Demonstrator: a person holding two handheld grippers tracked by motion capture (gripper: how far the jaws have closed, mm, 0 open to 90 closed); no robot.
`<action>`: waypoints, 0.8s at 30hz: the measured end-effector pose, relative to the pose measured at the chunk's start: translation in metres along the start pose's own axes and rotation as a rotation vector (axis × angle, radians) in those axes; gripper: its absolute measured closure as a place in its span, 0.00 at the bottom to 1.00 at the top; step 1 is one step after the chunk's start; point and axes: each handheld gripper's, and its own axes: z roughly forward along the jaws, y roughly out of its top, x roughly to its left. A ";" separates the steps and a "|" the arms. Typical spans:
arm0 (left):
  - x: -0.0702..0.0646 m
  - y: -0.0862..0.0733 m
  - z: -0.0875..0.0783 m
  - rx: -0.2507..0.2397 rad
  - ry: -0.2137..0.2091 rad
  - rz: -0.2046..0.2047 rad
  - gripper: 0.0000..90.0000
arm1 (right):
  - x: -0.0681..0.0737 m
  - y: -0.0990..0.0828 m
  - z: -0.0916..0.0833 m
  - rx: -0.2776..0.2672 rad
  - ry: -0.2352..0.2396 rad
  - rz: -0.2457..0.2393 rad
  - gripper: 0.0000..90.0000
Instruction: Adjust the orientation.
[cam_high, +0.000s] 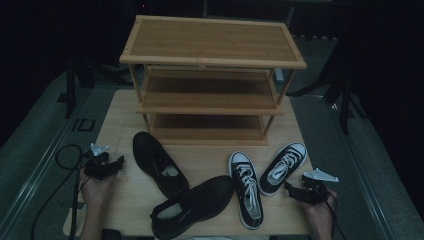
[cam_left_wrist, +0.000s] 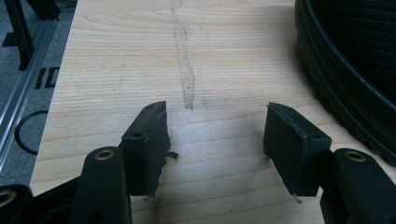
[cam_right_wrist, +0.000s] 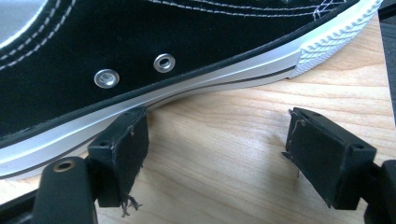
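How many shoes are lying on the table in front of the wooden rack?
4. One black shoe lies left of centre, a second black shoe at the near edge. One black-and-white sneaker lies right of centre, the other sneaker further right. None seems hidden; the rack shelves look bare.

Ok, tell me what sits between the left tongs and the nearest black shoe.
Nothing: in the high view, bare wooden tabletop separates the left tongs from the black shoe. The left gripper view shows the same bare wood, jaws open.
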 end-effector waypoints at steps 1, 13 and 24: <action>0.000 0.000 0.000 0.000 -0.002 0.002 0.45 | 0.000 0.000 0.000 0.000 0.000 0.000 0.24; -0.001 0.002 -0.001 0.008 -0.013 0.011 0.52 | 0.000 0.000 0.000 0.000 -0.001 0.002 0.24; -0.006 0.003 -0.007 0.035 -0.097 0.010 0.76 | 0.001 0.000 0.000 0.000 -0.002 0.004 0.24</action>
